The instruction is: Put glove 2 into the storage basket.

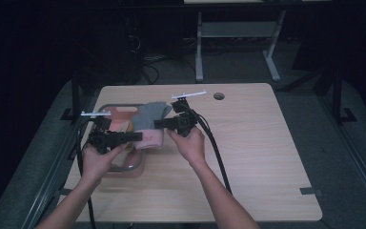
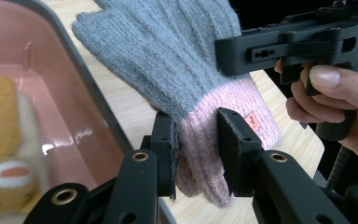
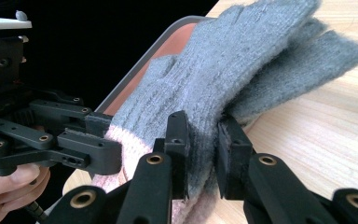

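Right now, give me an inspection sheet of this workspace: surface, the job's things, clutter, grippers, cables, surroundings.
Surface: light wood table, round hole near its far edge.
Job's things: grey knit glove with a pink cuff, lifted between the grippers beside the pink tray.
Clutter: yellow plush toy lying in the tray; small dark tab at the table's right edge.
Grippers: left gripper shut on the pink cuff; right gripper shut on the grey part of the glove.
Cables: a black cable trails from the right gripper toward the person, another from the left gripper.
Surroundings: dim room, white table legs behind, dark floor.
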Available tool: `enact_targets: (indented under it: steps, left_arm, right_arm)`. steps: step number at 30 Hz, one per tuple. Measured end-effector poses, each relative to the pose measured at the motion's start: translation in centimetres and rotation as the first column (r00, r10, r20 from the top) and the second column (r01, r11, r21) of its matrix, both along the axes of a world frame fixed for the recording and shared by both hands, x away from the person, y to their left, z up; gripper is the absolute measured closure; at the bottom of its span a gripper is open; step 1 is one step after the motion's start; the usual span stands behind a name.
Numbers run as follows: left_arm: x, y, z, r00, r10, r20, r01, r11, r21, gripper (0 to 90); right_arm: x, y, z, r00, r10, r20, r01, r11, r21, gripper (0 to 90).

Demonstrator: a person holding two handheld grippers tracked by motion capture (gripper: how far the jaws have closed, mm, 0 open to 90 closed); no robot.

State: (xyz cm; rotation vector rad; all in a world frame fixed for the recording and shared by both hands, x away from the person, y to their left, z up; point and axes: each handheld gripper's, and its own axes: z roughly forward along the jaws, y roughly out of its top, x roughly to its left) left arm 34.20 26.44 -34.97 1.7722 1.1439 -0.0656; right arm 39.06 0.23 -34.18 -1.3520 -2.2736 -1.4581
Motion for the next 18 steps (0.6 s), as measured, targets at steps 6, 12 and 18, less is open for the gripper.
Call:
enact_targets:
  steps: [6,12,18]
  left_arm:
    - [0.0,0.7,0.0,0.9999,0.012,-0.002,-0.012,0.9999,-0.001,68.7]
    - [0.0,1.6,0.1,0.9998,0.02,-0.002,-0.02,0.9998,-0.001,68.6]
    - [-0.1,2.7,0.2,0.9993,0.037,0.0,-0.037,0.9993,-0.004,68.7]
  right_arm:
    - [0.2,0.7,-0.2,1.0,0.005,-0.003,-0.005,1.0,0.006,76.6]
    - [0.4,1.7,0.0,0.9998,0.019,-0.004,-0.019,1.0,0.004,76.6]
    - [0.7,2.8,0.4,0.9995,0.031,-0.005,-0.031,0.999,0.008,76.6]
